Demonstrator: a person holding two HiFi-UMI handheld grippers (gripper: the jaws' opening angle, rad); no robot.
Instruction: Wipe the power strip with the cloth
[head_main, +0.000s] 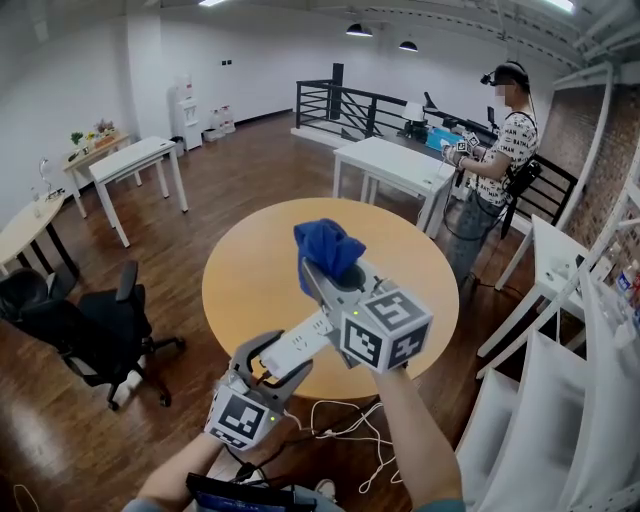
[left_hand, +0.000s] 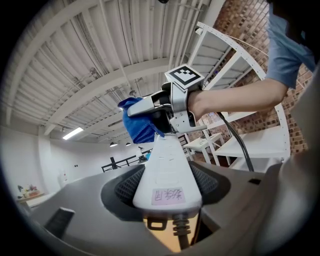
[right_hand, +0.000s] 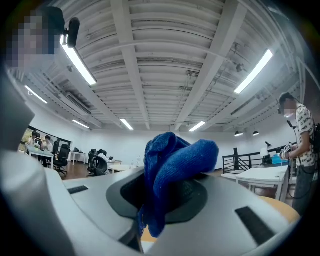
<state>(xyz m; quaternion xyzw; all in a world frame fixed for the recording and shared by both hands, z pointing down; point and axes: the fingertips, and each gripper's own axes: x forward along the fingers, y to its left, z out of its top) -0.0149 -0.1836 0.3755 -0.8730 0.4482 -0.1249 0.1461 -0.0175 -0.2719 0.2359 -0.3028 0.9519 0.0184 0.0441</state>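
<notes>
My left gripper (head_main: 278, 362) is shut on the cord end of a white power strip (head_main: 298, 346) and holds it in the air over the near edge of the round wooden table (head_main: 250, 290). In the left gripper view the power strip (left_hand: 167, 170) runs away from the jaws of the left gripper (left_hand: 167, 186). A crumpled blue cloth (left_hand: 137, 124) sits at the strip's far end. My right gripper (head_main: 335, 282) is shut on the blue cloth (head_main: 328, 250). The cloth (right_hand: 172, 165) bulges out between the jaws of the right gripper (right_hand: 175, 195).
A white cable (head_main: 350, 425) hangs from the strip below the table edge. A black office chair (head_main: 90, 335) stands at the left and white shelving (head_main: 580, 380) at the right. White tables (head_main: 395, 165) and a standing person (head_main: 500, 150) are at the back.
</notes>
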